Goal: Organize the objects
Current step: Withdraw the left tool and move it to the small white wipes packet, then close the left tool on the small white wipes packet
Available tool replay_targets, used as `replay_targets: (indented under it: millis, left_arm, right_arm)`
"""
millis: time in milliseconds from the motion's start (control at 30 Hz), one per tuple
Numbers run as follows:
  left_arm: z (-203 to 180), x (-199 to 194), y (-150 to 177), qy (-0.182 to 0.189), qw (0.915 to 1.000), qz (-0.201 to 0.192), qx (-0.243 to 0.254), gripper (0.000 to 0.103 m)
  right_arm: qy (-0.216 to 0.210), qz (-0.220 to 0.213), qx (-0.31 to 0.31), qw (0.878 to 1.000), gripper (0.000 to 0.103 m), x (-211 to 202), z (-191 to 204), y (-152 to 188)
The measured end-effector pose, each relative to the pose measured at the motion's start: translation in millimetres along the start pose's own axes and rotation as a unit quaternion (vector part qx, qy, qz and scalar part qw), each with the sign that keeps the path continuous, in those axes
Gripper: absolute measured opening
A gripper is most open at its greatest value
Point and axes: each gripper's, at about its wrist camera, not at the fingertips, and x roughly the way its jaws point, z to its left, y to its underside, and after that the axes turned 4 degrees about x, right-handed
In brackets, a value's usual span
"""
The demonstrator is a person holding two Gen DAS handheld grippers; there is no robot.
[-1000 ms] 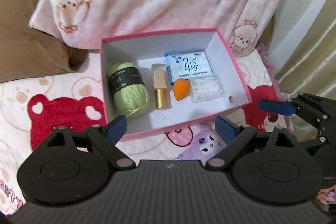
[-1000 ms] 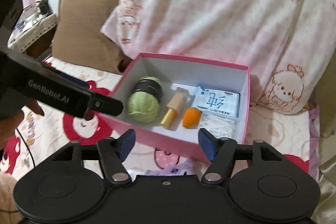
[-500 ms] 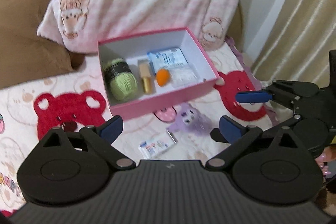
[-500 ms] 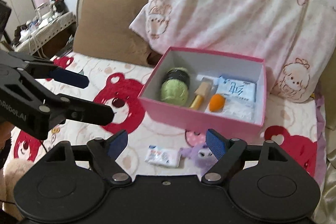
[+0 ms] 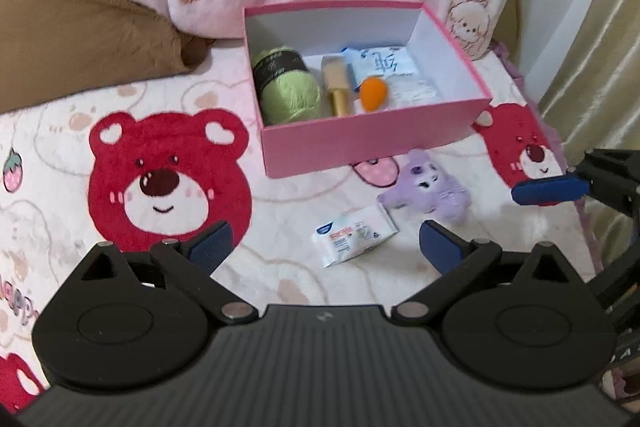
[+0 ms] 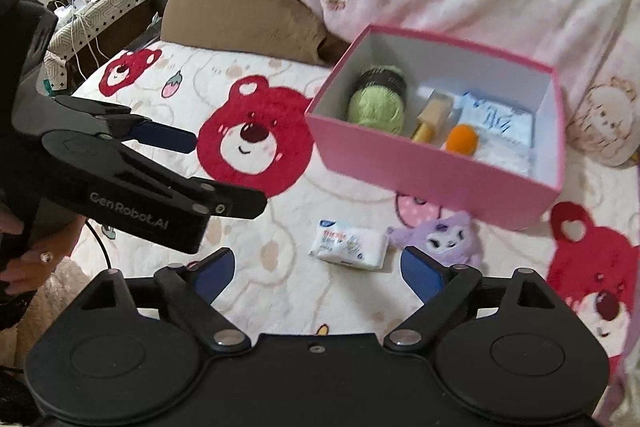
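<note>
Tissue pack (image 6: 349, 243) and plush (image 6: 444, 239) are seen on the bed (image 6: 280, 291) beside the box (image 6: 424, 167); both judged light, soft, best pinched mid-body; left gripper (image 5: 324, 243) and right gripper (image 6: 316, 269) jaws just opened wide, nothing held.

Matt pink cardboard box (image 5: 372, 143), fuzzy blanket (image 5: 60, 155)

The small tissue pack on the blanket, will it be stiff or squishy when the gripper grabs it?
Probably squishy: the tissue pack has a soft, puffy film wrapper. It lies flat, so rolling looks unlikely. The glossy wrapper may slip between the pads.
</note>
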Motion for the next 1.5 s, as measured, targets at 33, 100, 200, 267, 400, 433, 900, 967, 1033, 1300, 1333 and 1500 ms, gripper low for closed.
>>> replay_targets:
  millis: [33, 100, 200, 267, 400, 433, 900, 967, 1033, 1300, 1333, 1500]
  left_arm:
    - [4, 5, 3, 0.005, 1.0, 0.002, -0.001, 0.101]
    - [15, 15, 10, 0.013, 0.9998, -0.007, -0.012, 0.101]
    - [33, 28, 17, 0.011, 0.9994, -0.012, -0.031, 0.101]
    - [44, 36, 21, 0.012, 0.9988, -0.017, -0.045, 0.101]
    - [55, 53, 28, 0.027, 0.9982, -0.009, -0.054, 0.1]
    - [56, 57, 29, 0.032, 0.9977, -0.006, -0.059, 0.098]
    - [32, 103, 45, 0.064, 0.9949, 0.015, -0.076, 0.092]
    - [29, 114, 47, 0.069, 0.9945, 0.022, -0.076, 0.085]
    - [27, 123, 47, 0.058, 0.9954, 0.028, -0.071, 0.078]
    - [26, 152, 46, 0.054, 0.9947, 0.029, -0.082, 0.056]
    - [26, 153, 46, 0.06, 0.9944, 0.025, -0.083, 0.049]
    - [27, 157, 47, 0.095, 0.9889, 0.023, -0.112, 0.036]
  right_arm:
    - [-0.002, -0.005, 0.005, 1.0, 0.093, 6, -1, 3]
    - [0.01, -0.023, 0.02, 0.999, 0.093, 15, -2, 7]
    - [0.017, -0.032, 0.037, 0.999, 0.093, 30, -8, 11]
    - [0.017, -0.029, 0.044, 0.998, 0.093, 40, -12, 11]
    - [0.015, -0.032, 0.048, 0.998, 0.093, 62, -20, 20]
    - [0.012, -0.034, 0.05, 0.998, 0.093, 66, -21, 21]
    - [0.033, -0.069, 0.018, 0.997, 0.092, 119, -14, 46]
    - [0.035, -0.061, 0.012, 0.997, 0.092, 127, -13, 48]
    - [0.041, -0.059, -0.003, 0.997, 0.092, 135, -11, 51]
    - [0.057, -0.061, 0.02, 0.996, 0.092, 157, -24, 60]
    - [0.054, -0.064, 0.025, 0.996, 0.092, 158, -25, 59]
    - [0.037, -0.071, 0.017, 0.997, 0.088, 160, -24, 57]
